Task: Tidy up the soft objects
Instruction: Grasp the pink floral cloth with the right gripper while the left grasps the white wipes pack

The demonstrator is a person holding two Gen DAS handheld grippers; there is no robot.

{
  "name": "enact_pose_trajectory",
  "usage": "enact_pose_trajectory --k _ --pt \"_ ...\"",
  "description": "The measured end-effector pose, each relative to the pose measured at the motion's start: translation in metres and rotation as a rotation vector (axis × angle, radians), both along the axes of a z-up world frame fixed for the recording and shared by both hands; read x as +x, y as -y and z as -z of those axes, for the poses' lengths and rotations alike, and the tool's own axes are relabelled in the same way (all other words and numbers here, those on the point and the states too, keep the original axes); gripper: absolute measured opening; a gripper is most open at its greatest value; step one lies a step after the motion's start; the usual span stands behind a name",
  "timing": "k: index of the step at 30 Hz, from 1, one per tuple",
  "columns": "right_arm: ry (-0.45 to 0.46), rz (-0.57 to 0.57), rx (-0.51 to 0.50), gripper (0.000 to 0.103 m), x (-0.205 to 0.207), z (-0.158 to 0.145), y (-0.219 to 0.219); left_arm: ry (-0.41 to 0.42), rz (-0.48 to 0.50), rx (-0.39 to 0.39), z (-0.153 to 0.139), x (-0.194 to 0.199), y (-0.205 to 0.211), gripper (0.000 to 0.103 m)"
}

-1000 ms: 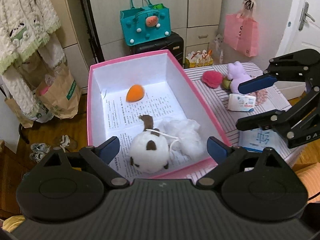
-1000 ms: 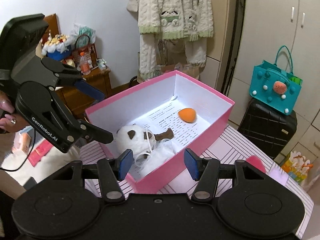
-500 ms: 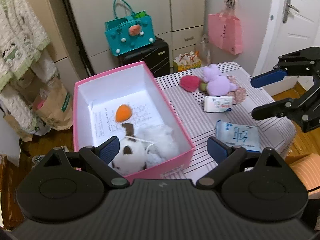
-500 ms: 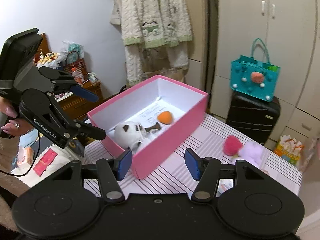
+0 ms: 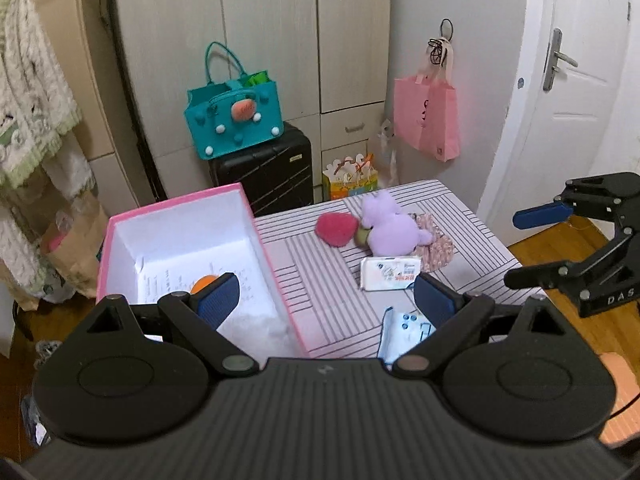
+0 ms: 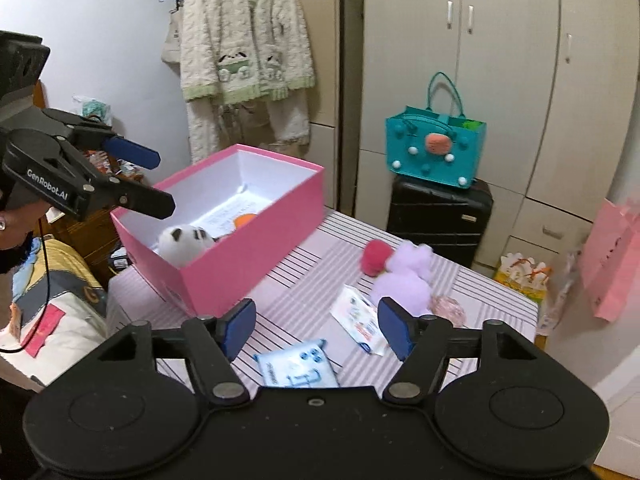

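A pink box (image 5: 276, 276) (image 6: 256, 240) stands on the left of the striped table (image 5: 320, 280). It holds a white panda plush (image 6: 182, 242), an orange sponge (image 6: 244, 220) and white stuffing (image 5: 256, 324). A purple plush (image 5: 388, 228) (image 6: 404, 280), a red soft ball (image 5: 336, 228) (image 6: 374, 256) and a floral cloth (image 5: 438, 240) lie at the table's far side. My left gripper (image 5: 326, 292) is open and empty above the box's near right corner. My right gripper (image 6: 316, 326) is open and empty above the table's near edge.
Two tissue packs lie on the table, a white one (image 5: 390, 272) (image 6: 360, 320) and a blue one (image 5: 404, 332) (image 6: 296, 366). A black suitcase (image 5: 264, 172) with a teal bag (image 5: 234, 120) stands behind the table. A pink bag (image 5: 428, 120) hangs at the right.
Both grippers have pulled back and up from the pink box and swung right, so the far objects on the table show. Both stay open and empty.
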State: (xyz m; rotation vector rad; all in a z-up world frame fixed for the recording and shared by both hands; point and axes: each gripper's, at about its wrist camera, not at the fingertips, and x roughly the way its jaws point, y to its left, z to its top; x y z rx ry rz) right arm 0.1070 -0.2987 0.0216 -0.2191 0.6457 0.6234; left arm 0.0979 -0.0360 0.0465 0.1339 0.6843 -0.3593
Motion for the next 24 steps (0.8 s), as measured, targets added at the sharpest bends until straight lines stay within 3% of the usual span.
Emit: enact_pose_trajectory --k 7,14,19,24 --pt "-0.01 0.027 0.006 0.075 0.014 0.028 0.028 -0.009 0.07 -0.042 0.025 0.011 0.04 0.094" --pt "-0.021 0.075 0.002 0.075 0.041 0.056 0.055 0.018 0.062 -0.017 0.057 0.023 0.072 0.095" --pt "0.005 0.091 -0.004 0.075 0.061 0.077 0.066 -0.019 0.06 -0.018 0.084 0.042 0.092 0.095" --pt "0.011 0.1 -0.014 0.075 0.085 0.1 0.072 -0.085 -0.005 -0.026 0.116 0.059 0.105 0.095"
